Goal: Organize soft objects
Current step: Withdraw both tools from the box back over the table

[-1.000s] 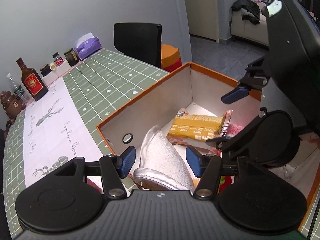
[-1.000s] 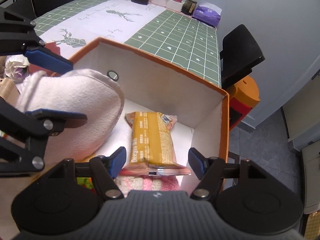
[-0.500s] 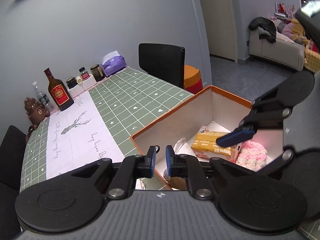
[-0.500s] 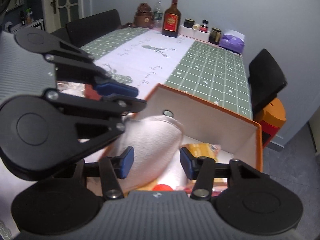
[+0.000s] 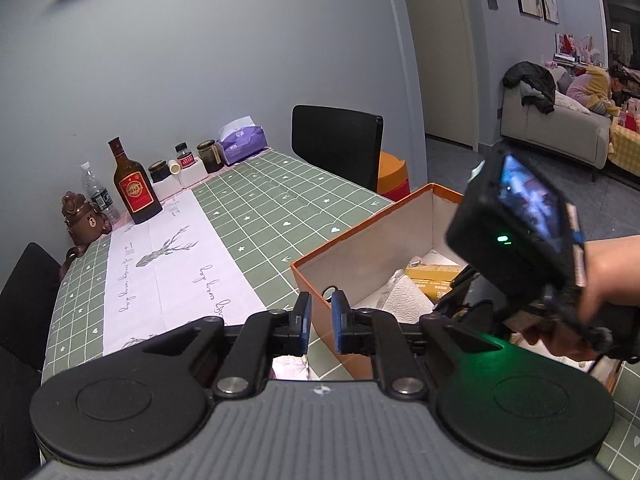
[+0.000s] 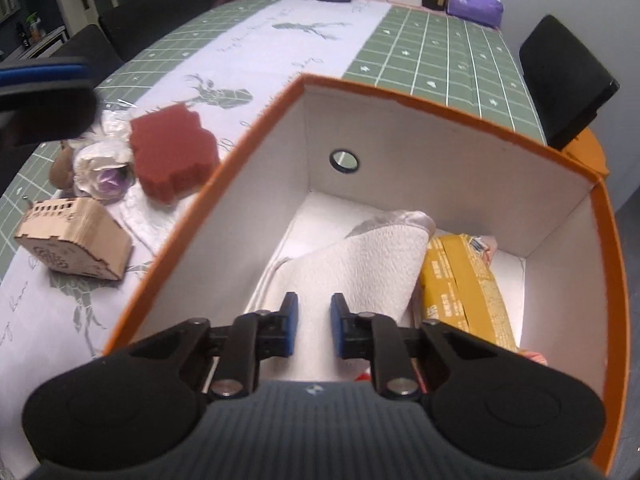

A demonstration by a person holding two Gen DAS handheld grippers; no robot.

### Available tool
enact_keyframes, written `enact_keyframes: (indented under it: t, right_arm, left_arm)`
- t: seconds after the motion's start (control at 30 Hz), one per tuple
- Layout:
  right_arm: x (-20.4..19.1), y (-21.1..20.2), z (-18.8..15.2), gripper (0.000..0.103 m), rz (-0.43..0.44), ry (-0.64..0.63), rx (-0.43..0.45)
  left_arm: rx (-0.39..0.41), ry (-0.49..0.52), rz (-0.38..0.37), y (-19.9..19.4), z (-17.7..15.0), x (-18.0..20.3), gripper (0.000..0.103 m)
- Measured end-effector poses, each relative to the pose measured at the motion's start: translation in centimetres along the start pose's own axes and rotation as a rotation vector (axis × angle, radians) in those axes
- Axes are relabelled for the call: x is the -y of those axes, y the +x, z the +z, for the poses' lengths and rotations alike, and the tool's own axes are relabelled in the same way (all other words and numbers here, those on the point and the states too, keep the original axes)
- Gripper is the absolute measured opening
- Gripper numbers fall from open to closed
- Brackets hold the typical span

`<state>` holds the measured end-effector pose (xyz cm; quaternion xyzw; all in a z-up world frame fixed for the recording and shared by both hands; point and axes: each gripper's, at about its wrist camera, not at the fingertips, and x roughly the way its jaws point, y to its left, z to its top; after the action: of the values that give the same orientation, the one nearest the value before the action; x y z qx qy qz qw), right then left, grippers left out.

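An orange box (image 6: 440,104) with white inner walls stands on the table. A white fleecy slipper (image 6: 360,256) lies inside it beside a yellow snack packet (image 6: 460,280). My right gripper (image 6: 314,324) hovers over the slipper with its jaws nearly closed and nothing between them. My left gripper (image 5: 320,322) is held outside the box's near corner (image 5: 340,256), jaws nearly closed and empty. The slipper (image 5: 404,294) and the packet (image 5: 432,276) also show in the left wrist view. A dark red sponge-like block (image 6: 172,156) lies on the table left of the box.
Left of the box lie a wooden toy house (image 6: 76,236), a crumpled white-purple thing (image 6: 104,172) and a small brown object (image 6: 62,168). A brown bottle (image 5: 134,184), jars, a tissue pack (image 5: 242,144) and a bear figure (image 5: 82,216) stand at the far table edge. Black chairs (image 5: 336,144) surround the table.
My left gripper let go of the slipper, closed and pulled back out of the box. The slipper now lies in the box. My right gripper's jaws narrowed from wide open.
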<state>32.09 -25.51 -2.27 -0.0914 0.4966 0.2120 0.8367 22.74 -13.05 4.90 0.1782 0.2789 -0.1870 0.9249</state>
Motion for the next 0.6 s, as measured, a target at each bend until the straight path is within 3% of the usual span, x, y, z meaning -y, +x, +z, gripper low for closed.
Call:
enact_keyframes:
  t: [0.33, 0.43, 0.6]
  right_arm:
    - [-0.5, 1.9, 0.7, 0.014, -0.038, -0.018, -0.040]
    - [-0.9, -0.4, 1.0, 0.014, -0.030, 0.000, 0.019]
    - [-3.5, -6.6, 0.9, 0.016, -0.102, -0.049, 0.194]
  left_arm:
    - [-0.037, -0.017, -0.017, 0.2, -1.2, -0.5, 0.016]
    - [-0.038, -0.040, -0.030, -0.5, -1.5, -1.1, 0.016]
    - [-0.008, -0.087, -0.020, -3.4, -2.3, -2.6, 0.016]
